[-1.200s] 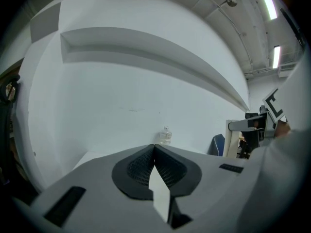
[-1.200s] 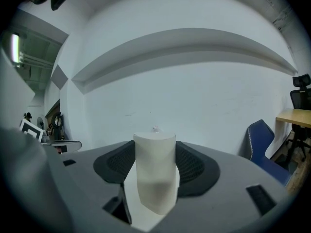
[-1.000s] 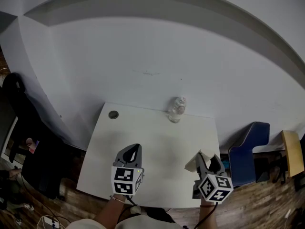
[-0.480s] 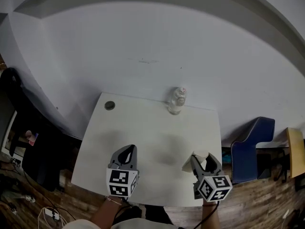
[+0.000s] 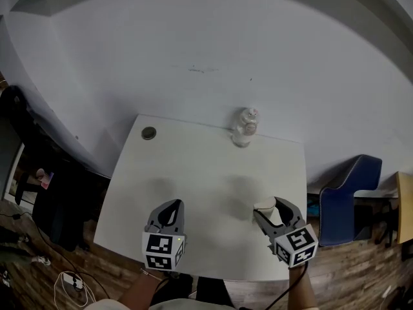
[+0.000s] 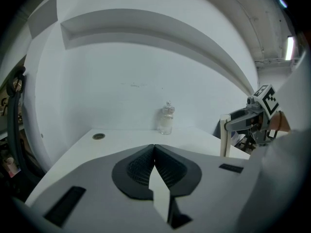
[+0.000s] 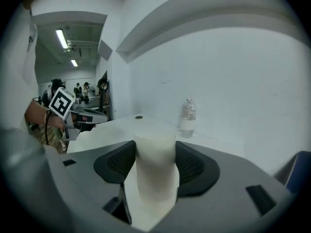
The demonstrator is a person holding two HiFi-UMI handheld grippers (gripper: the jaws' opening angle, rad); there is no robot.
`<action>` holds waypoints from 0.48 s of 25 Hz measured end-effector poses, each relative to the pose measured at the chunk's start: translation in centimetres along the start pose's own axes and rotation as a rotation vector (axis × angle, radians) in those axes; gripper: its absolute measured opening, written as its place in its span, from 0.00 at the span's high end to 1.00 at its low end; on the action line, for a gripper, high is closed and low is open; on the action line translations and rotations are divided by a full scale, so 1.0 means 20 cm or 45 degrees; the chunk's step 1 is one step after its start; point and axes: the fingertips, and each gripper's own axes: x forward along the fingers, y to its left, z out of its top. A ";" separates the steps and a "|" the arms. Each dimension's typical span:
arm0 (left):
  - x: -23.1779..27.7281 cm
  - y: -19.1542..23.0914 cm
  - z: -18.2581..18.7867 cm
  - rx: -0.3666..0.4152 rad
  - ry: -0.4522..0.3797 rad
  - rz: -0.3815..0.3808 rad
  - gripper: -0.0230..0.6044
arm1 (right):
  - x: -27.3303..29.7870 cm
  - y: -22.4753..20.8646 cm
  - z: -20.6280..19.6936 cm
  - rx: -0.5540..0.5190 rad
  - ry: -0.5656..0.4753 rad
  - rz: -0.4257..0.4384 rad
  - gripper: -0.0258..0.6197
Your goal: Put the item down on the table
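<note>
Dim, even light; soft shadows on counter [image 5: 193, 166]; ceiling strip lights [image 7: 62, 39] glaring; fisheye bending, dark vignetted corners.

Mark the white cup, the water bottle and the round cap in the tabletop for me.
white cup [image 7: 155, 164], right gripper view, middle of its side wall.
water bottle [image 5: 243, 132], head view, its body.
round cap [image 5: 149, 133], head view, its centre.

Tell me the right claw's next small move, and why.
Probably lower the right claw straight down until the white cup stands on the table: the jaws clamp it upright over bare tabletop, well clear of the water bottle.
</note>
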 end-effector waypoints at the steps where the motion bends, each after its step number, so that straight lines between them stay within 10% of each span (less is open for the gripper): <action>1: 0.00 0.00 -0.01 -0.003 0.007 0.004 0.94 | 0.01 0.01 0.00 -0.032 0.013 0.022 0.53; 12: 0.02 -0.02 -0.07 -0.017 0.040 0.010 0.94 | 0.18 0.13 -0.02 -0.252 0.125 0.236 0.53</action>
